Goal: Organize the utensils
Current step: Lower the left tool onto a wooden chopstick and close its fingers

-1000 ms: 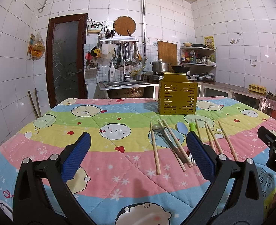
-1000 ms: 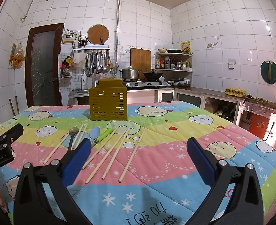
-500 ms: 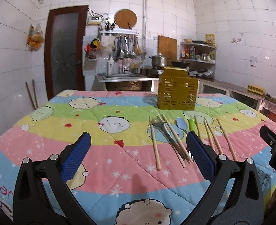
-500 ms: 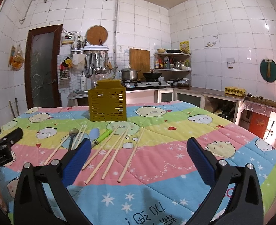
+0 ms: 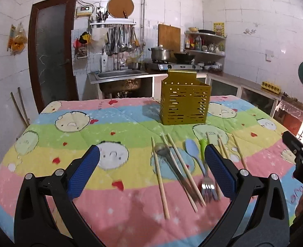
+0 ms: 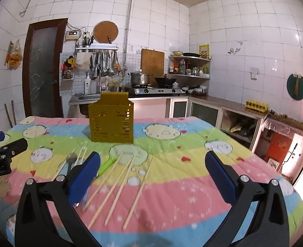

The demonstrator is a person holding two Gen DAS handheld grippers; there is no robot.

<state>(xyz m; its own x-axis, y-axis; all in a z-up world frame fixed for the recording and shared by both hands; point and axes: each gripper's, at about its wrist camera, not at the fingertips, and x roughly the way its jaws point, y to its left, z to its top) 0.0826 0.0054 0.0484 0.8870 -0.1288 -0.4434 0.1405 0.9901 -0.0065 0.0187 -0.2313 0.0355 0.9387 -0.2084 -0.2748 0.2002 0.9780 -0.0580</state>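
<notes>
A yellow slotted utensil holder point(image 5: 184, 102) point(image 6: 111, 121) stands upright on the striped quilt-covered table point(image 5: 102, 127). In front of it lie several wooden chopsticks point(image 5: 160, 179) point(image 6: 119, 187), a metal spoon point(image 5: 170, 162), a pale blue spoon point(image 5: 193, 150) and a green-handled fork point(image 5: 205, 177) point(image 6: 106, 165). My left gripper point(image 5: 151, 171) hovers open above the near end of the spoons and chopsticks, holding nothing. My right gripper point(image 6: 151, 174) is open over the right-hand chopsticks, also holding nothing. Each gripper shows at the edge of the other's view.
Beyond the table's far edge are a steel sink point(image 5: 118, 75), a stove with a pot point(image 6: 140, 79) and wok, and a corner shelf of bottles point(image 6: 189, 66). A dark door point(image 5: 49, 55) is at the back left. Cabinets run along the right wall.
Both grippers have moved forward and tipped down toward the utensils, which now appear closer and lower in both views. Both remain open.
</notes>
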